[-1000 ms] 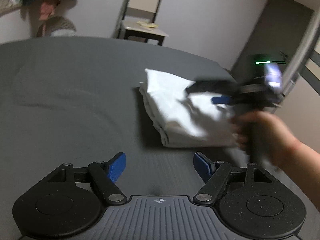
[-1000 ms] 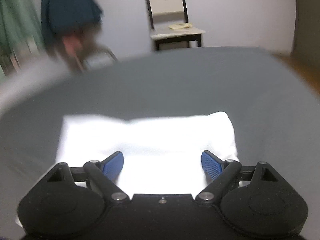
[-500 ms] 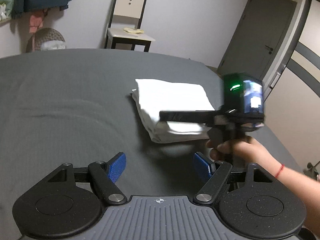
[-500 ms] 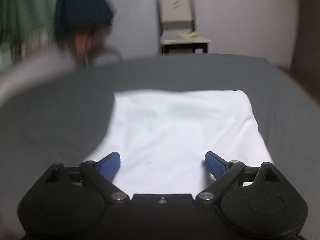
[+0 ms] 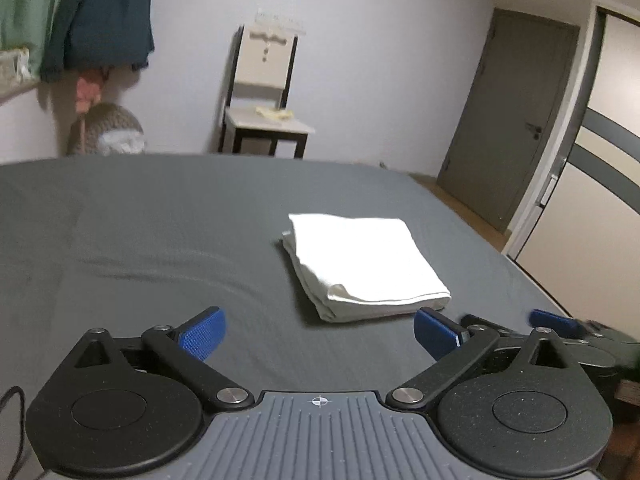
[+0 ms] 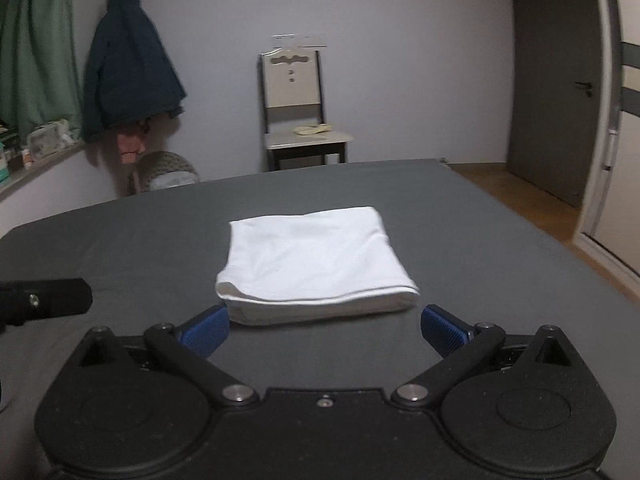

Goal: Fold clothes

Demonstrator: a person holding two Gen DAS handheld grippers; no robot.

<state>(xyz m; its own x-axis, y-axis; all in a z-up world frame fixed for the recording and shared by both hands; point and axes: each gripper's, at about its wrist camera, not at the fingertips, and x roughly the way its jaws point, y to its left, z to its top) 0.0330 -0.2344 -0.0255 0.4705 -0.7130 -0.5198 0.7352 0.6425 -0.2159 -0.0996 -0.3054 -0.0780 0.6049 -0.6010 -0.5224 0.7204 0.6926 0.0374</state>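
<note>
A white garment lies folded into a neat, flat rectangle of several layers on the dark grey bed, towards its right half. Its stacked edges show along the near side.

A home bedroom: grey-sheeted bed, chair by the wall, hanging jacket, door.

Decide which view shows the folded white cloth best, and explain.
The right wrist view: the cloth lies centred, straight ahead, its top and layered front edge clear. The left wrist view shows it off to the right, at an angle.
</note>
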